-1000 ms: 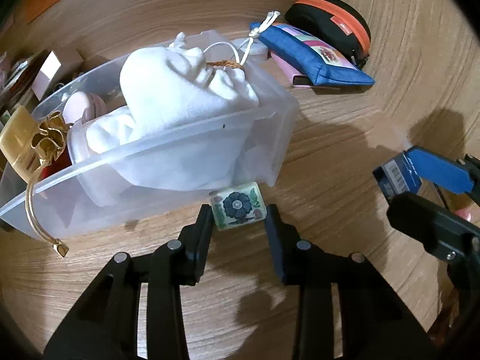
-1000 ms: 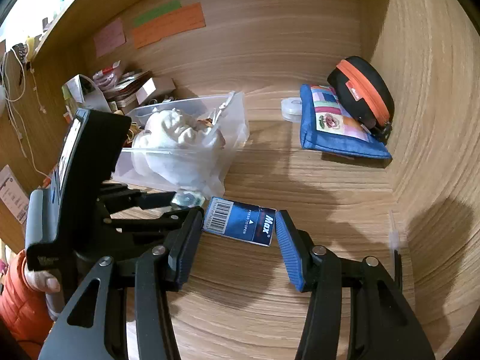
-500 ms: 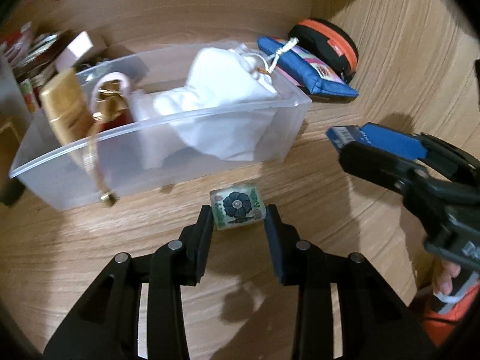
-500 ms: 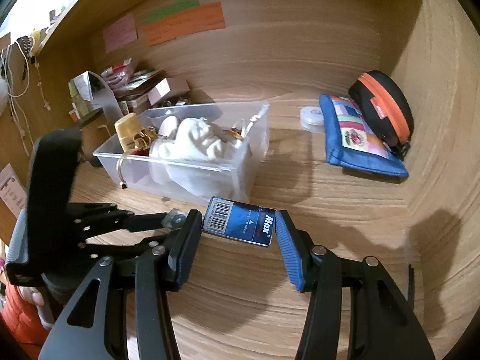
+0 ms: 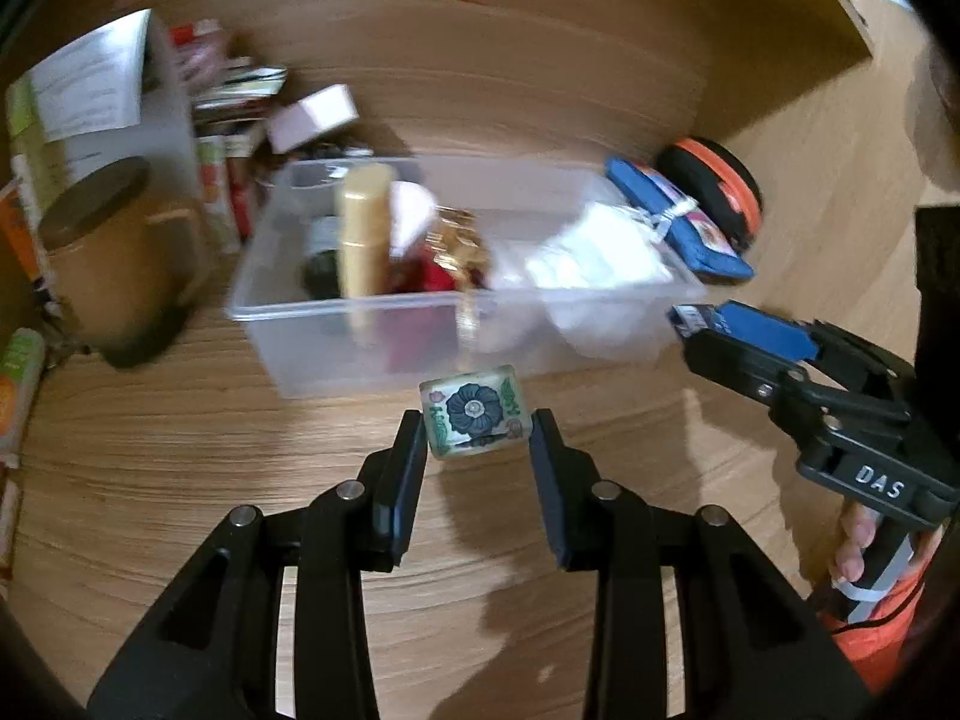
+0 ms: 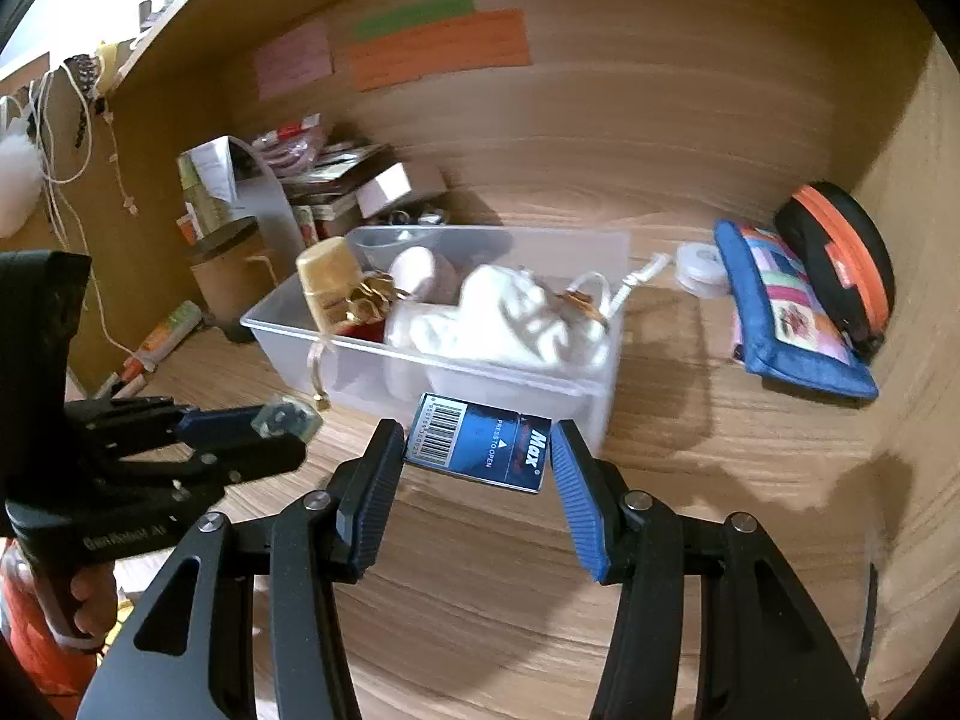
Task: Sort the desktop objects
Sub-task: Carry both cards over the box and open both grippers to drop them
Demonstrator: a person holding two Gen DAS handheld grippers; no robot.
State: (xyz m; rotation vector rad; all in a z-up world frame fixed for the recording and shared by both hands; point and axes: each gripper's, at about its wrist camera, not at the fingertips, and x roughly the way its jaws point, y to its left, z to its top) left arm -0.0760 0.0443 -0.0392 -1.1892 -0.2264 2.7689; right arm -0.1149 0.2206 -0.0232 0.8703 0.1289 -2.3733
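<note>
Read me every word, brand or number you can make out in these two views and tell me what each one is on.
"Max": blue box in the right gripper.
"PRESS TO OPEN": same box, beside an arrow.
Barcode digits on that box: too small to read.
"DAS": right gripper's body.
Lettering on the left gripper's body: too blurred to read.
Green marks on the flower tile in the left gripper: unreadable.
Wall notes: no legible writing.

Your left tool (image 5: 477, 441) pinches a small flower-printed block (image 5: 475, 418) above the wooden counter (image 5: 180, 450), just in front of the clear bin (image 5: 372, 330). At right, your right tool (image 5: 708, 330) grips a blue box (image 5: 744, 327).
</note>
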